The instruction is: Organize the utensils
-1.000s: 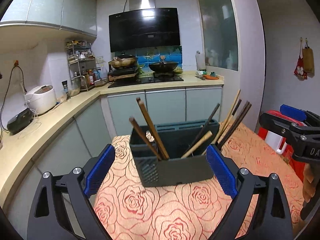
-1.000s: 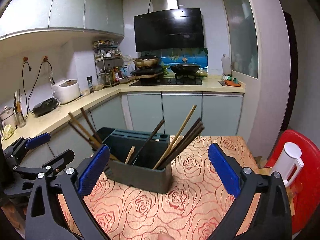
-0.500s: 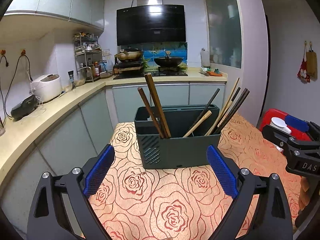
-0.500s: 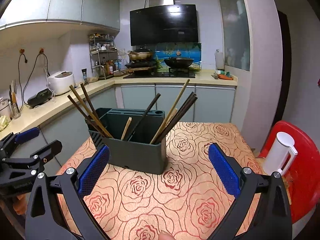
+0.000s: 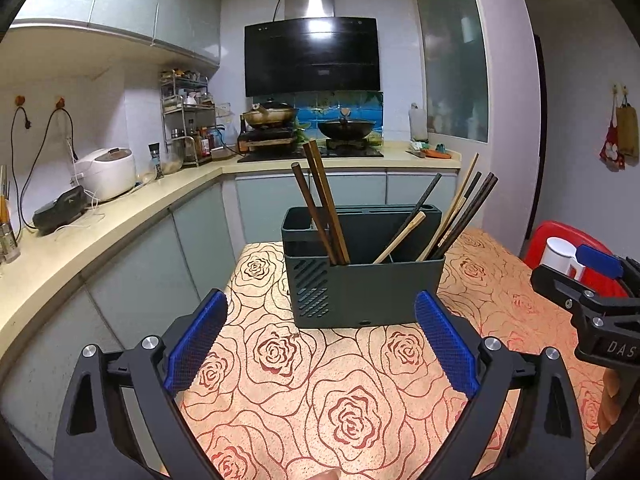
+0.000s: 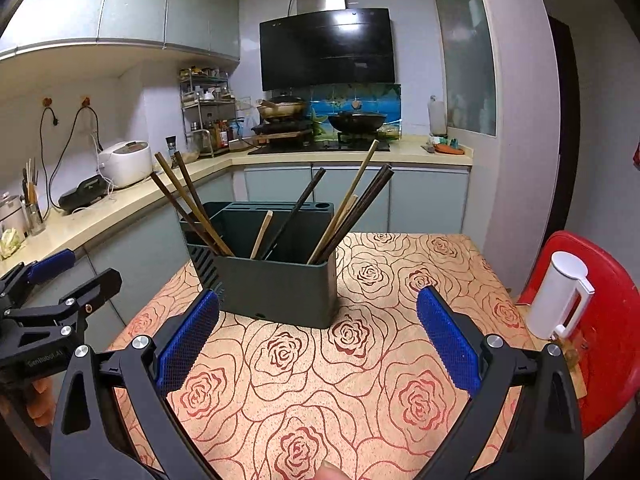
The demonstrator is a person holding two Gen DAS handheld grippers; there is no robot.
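Observation:
A dark grey utensil holder [image 5: 362, 276] stands on the rose-patterned table [image 5: 344, 392]; it also shows in the right wrist view [image 6: 276, 280]. Several chopsticks [image 5: 322, 208] lean out of its left and right compartments [image 6: 352, 208]. My left gripper [image 5: 320, 340] is open and empty, held back from the holder above the tablecloth. My right gripper [image 6: 316, 340] is open and empty, also short of the holder. Each gripper shows at the edge of the other's view: the right one [image 5: 592, 292], the left one [image 6: 48, 292].
A red chair [image 6: 608, 320] with a white jug [image 6: 560, 296] stands right of the table. A kitchen counter [image 5: 100, 224] with a rice cooker [image 5: 106, 172] runs along the left, a stove with woks [image 5: 344, 130] at the back.
Both grippers have pulled back and risen, so the holder looks farther off and more tablecloth shows in front of it. Both stay open and empty.

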